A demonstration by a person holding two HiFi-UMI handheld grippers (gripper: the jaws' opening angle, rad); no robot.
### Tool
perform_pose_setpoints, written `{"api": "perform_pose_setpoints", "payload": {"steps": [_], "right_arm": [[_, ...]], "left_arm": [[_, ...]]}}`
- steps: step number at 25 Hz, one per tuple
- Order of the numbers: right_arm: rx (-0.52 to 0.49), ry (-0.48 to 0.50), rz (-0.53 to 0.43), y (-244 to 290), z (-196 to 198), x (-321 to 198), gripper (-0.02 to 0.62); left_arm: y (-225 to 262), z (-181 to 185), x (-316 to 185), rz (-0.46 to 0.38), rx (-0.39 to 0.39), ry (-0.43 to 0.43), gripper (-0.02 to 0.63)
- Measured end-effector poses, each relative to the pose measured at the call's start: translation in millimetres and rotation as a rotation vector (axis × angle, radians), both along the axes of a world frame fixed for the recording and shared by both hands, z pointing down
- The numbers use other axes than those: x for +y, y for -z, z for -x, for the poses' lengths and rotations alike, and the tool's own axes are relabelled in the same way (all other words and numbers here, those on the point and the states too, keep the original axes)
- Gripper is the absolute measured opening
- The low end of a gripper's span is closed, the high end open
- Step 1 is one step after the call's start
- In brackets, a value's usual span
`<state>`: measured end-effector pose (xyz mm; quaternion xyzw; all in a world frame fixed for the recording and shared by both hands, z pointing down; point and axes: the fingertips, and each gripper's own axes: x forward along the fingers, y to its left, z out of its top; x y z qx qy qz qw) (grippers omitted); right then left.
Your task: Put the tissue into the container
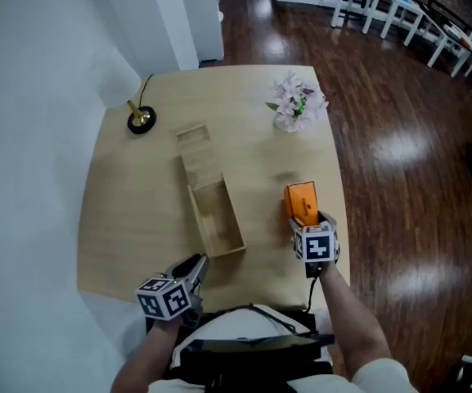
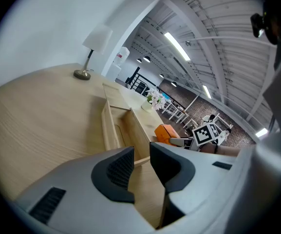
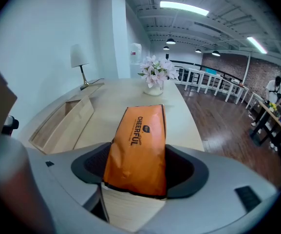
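An orange tissue pack (image 1: pixel 301 201) (image 3: pixel 138 145) lies flat on the light wooden table, right of a long open wooden box (image 1: pixel 234 219) (image 3: pixel 62 121). My right gripper (image 1: pixel 307 219) (image 3: pixel 135 172) is over the pack's near end, both pads against its sides, so it stands shut on it. The box is empty inside, and its lid (image 1: pixel 199 150) is slid out at the far end. My left gripper (image 1: pixel 196 266) (image 2: pixel 141 167) hovers at the table's near edge, just short of the box (image 2: pixel 112 128), its jaws a narrow gap apart with nothing between them. From there the pack (image 2: pixel 165 132) shows to the right.
A small lamp (image 1: pixel 141 119) stands at the table's far left, against the white wall. A vase of pale flowers (image 1: pixel 297 103) stands at the far right. The table's right edge (image 1: pixel 340 211) runs close beside the pack, with dark wooden floor beyond.
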<state>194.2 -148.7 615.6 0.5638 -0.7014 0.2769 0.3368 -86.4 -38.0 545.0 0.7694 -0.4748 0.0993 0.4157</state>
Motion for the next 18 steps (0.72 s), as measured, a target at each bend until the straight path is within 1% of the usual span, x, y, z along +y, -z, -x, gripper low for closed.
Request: {"api": "perform_pose_setpoints", "payload": {"steps": [3, 6, 9, 18], "right_arm": [[0.008, -0.008, -0.036, 12, -1, -4, 0.353], [-0.010, -0.006, -0.044, 23, 6, -4, 0.353], [0.007, -0.004, -0.077, 36, 9, -7, 0.353], [0.001, 0.020, -0.127, 60, 37, -9, 0.350]], "left_arm": [[1, 2, -2, -0.012, 0.003, -0.007, 0.106], [3, 4, -6, -0.024, 0.002, -0.015, 0.106], [9, 7, -8, -0.037, 0.006, -0.020, 0.106], [18, 23, -10, -0.066, 0.033, -0.019, 0.106]]}}
